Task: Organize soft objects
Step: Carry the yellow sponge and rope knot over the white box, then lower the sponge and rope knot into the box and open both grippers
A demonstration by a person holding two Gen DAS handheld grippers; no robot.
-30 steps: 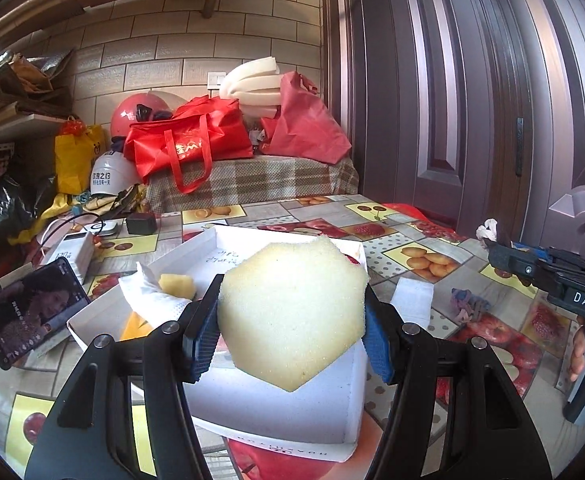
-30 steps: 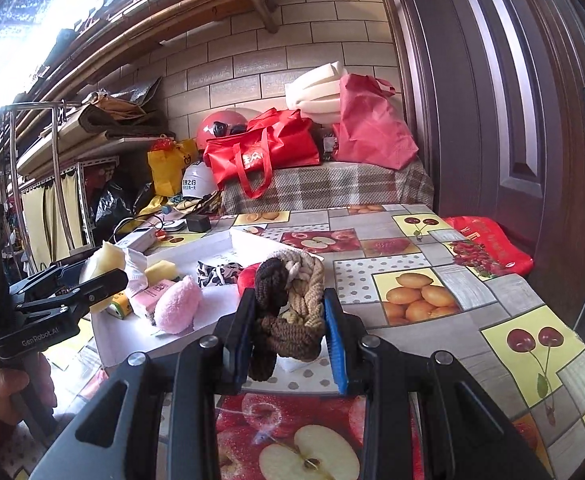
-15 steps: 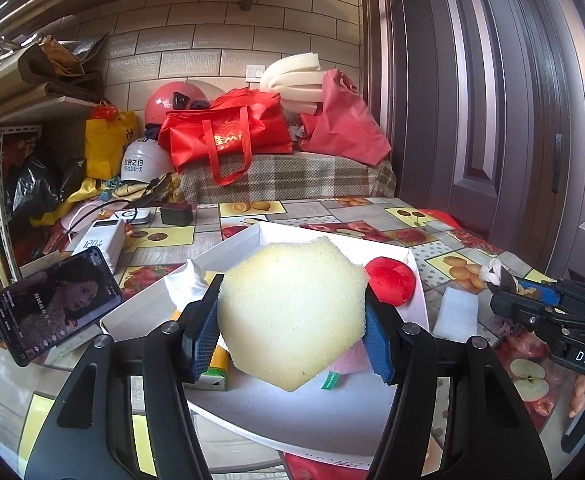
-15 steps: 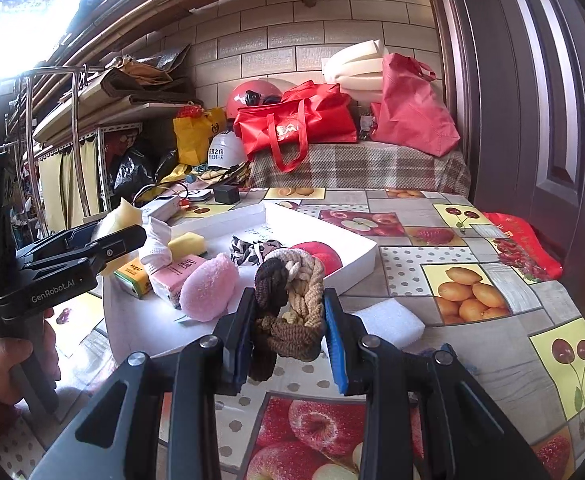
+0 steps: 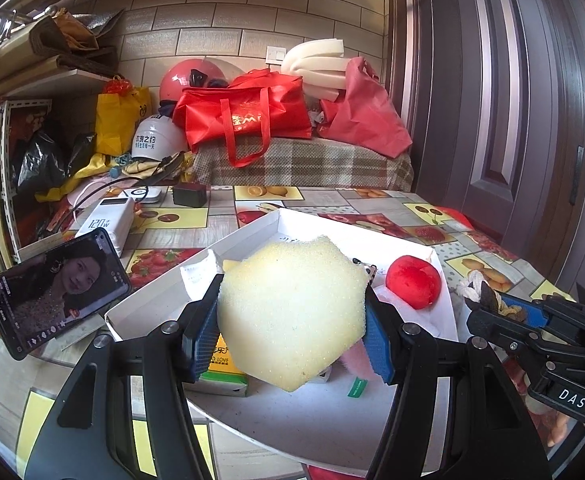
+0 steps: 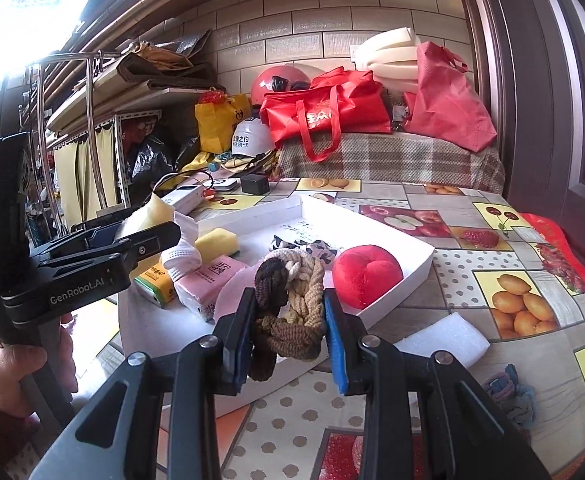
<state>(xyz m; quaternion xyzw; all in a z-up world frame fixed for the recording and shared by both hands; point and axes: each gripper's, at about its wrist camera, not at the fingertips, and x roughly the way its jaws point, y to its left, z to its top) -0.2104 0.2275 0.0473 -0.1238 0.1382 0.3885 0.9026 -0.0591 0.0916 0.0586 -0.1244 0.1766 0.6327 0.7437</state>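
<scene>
My left gripper point(image 5: 290, 334) is shut on a pale yellow hexagonal sponge point(image 5: 292, 312) and holds it above the near part of a white tray point(image 5: 252, 230). My right gripper point(image 6: 290, 334) is shut on a brown and beige knotted rope point(image 6: 292, 300), at the tray's point(image 6: 416, 268) near edge. In the tray lie a red plush ball point(image 6: 366, 276), a pink tissue pack point(image 6: 208, 280), a yellow sponge block point(image 6: 216, 242), a white cloth point(image 6: 182, 250), a patterned cloth point(image 6: 304, 246) and a pink fluffy pad point(image 6: 236, 286).
A white foam block point(image 6: 444, 338) and a small blue-grey fabric piece point(image 6: 506, 390) lie on the fruit-print tablecloth point(image 6: 460, 272) right of the tray. A phone point(image 5: 56, 290), a power bank point(image 5: 106, 222) and a black charger point(image 5: 188, 195) sit at the left. Red bags point(image 5: 248, 120) stand behind.
Both grippers have moved nearer the tray with their loads. The tray and its contents now look larger and closer in both views.
</scene>
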